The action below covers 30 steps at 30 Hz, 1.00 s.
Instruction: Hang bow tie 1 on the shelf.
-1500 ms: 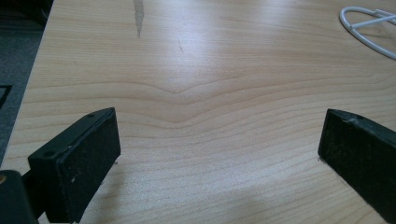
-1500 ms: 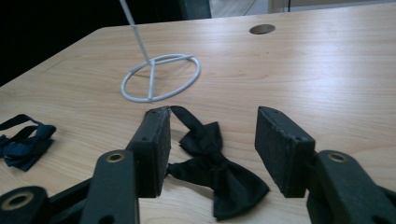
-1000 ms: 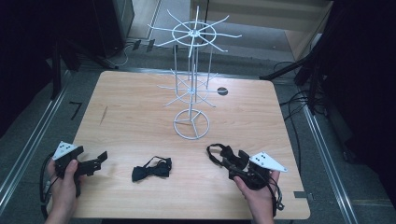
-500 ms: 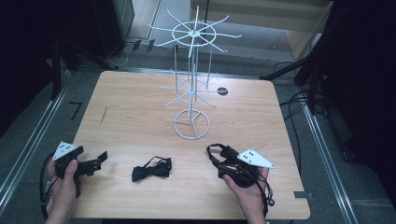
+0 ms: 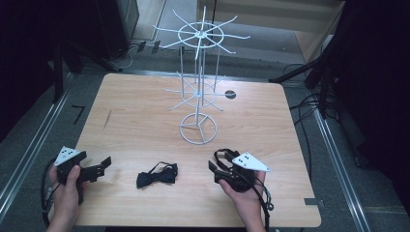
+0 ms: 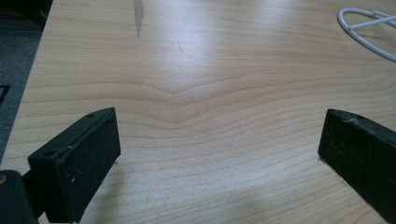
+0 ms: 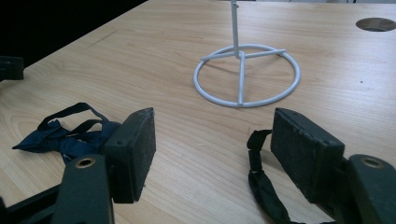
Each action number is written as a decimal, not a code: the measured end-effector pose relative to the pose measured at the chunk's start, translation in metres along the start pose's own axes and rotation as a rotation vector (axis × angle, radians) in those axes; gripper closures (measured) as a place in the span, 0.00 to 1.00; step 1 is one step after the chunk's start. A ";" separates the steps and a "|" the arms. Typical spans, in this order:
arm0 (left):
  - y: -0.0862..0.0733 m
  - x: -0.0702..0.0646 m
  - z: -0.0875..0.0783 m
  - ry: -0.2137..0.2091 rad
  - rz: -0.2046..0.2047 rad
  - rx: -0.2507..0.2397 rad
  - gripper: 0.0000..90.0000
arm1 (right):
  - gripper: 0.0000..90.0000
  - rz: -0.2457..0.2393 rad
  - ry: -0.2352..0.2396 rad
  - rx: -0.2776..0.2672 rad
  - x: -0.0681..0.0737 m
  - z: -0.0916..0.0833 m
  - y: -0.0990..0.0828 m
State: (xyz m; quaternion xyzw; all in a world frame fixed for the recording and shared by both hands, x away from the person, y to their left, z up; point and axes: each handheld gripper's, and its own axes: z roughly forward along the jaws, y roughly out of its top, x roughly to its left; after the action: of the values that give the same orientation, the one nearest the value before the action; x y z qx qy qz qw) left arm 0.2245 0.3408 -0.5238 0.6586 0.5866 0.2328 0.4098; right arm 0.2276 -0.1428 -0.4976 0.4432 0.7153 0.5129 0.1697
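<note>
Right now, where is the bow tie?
In the high view the bow tie lies on the table's near edge, between both grippers, in front of the stand.

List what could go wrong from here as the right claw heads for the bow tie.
1. The right claw, jaws open and just narrowing with nothing between them, is beside the bow tie, not over it; closing now would likely miss.
2. The tie's thin strap loops loosely; a pad could snag it alone.
3. The wire display stand is close behind; a high lift might knock it.

I note a light wooden table (image 5: 145, 111) on grey flooring (image 5: 34, 121), metal rails (image 5: 338, 159) alongside, dark surroundings.
</note>
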 end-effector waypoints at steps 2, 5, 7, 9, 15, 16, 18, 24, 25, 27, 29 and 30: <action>0.000 0.000 0.000 0.000 0.000 0.000 0.00 | 0.36 0.000 0.000 0.001 0.001 0.001 0.000; 0.000 0.000 0.000 -0.002 -0.001 0.000 0.00 | 0.38 -0.001 0.004 -0.003 0.005 0.005 0.001; 0.000 0.000 0.000 -0.002 -0.002 -0.001 0.00 | 0.38 -0.002 0.002 -0.001 0.007 0.007 0.001; 0.000 0.000 0.000 -0.002 -0.001 0.000 0.00 | 0.38 -0.004 0.004 0.001 0.009 0.009 0.001; 0.000 0.000 0.000 -0.002 -0.001 0.000 0.00 | 0.39 -0.005 0.020 0.006 0.016 0.016 0.000; 0.000 0.000 0.000 -0.002 -0.001 0.000 0.00 | 0.39 -0.005 0.020 0.006 0.016 0.016 0.000; 0.000 0.000 0.000 -0.002 -0.001 -0.001 0.00 | 0.39 -0.007 0.026 0.007 0.019 0.018 0.000; 0.000 0.000 0.000 -0.005 -0.001 0.002 0.00 | 0.40 -0.013 0.048 0.015 0.027 0.026 -0.001; 0.000 0.000 0.000 -0.004 -0.001 0.000 0.00 | 0.41 -0.011 0.052 0.017 0.029 0.028 -0.001; 0.000 0.000 0.000 -0.005 -0.002 -0.001 0.00 | 0.42 -0.012 0.059 0.019 0.031 0.029 -0.002; 0.000 0.000 0.000 -0.003 -0.002 0.000 0.00 | 0.42 -0.012 0.066 0.022 0.034 0.032 -0.002; 0.000 0.000 0.000 -0.003 0.000 0.001 0.00 | 0.42 -0.011 0.067 0.023 0.035 0.033 -0.002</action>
State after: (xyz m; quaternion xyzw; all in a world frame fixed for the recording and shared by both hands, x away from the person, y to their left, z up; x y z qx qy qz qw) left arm 0.2248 0.3410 -0.5239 0.6594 0.5859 0.2314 0.4103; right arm 0.2302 -0.0956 -0.5058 0.4236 0.7288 0.5184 0.1434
